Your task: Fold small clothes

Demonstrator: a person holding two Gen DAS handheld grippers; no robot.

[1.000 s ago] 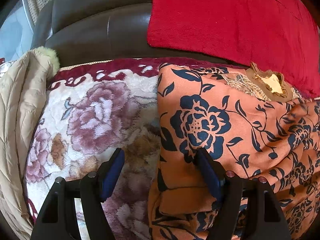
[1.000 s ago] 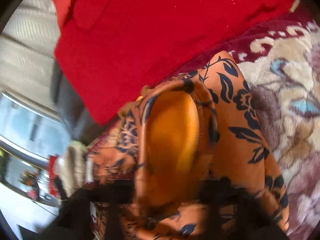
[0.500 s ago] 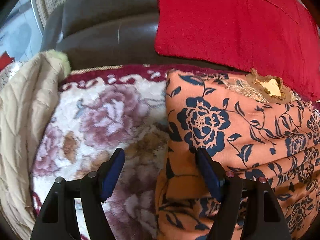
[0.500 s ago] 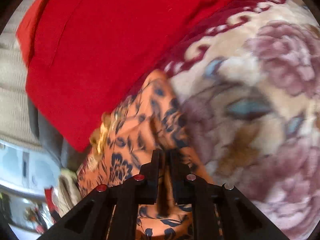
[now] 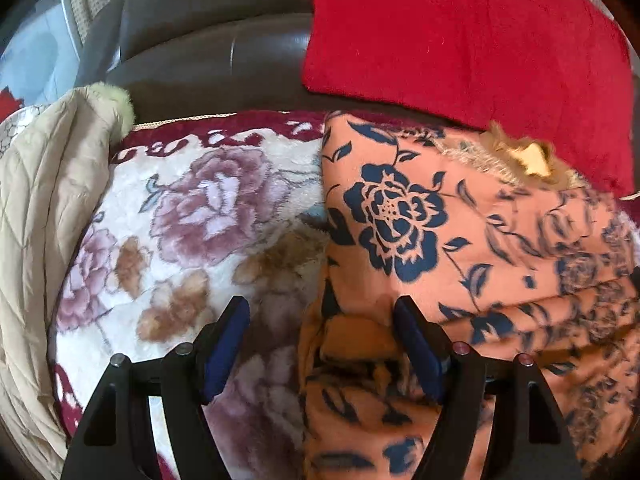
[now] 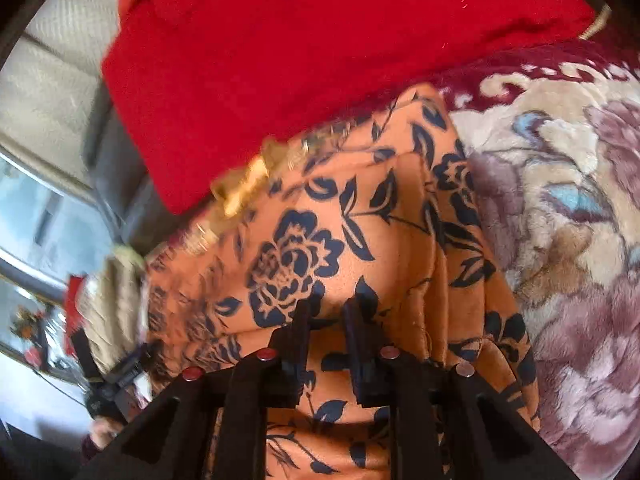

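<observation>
orange floral garment lies folded in layers on the plush blanket | left gripper wide, empty | right gripper jaws just parting, apparently letting cloth go | soft, light, likely slippery; grip at a folded edge

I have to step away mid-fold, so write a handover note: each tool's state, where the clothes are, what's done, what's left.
Left tool: open, empty, over the left edge of the orange floral garment.
Right tool: jaws have just been opening, a narrow gap, no cloth pinched between them.
Garment lies folded in layers on the floral blanket, below the red cushion.
Done: main folds laid.
Left: probably tidy the near edges; check for more clothes.
</observation>
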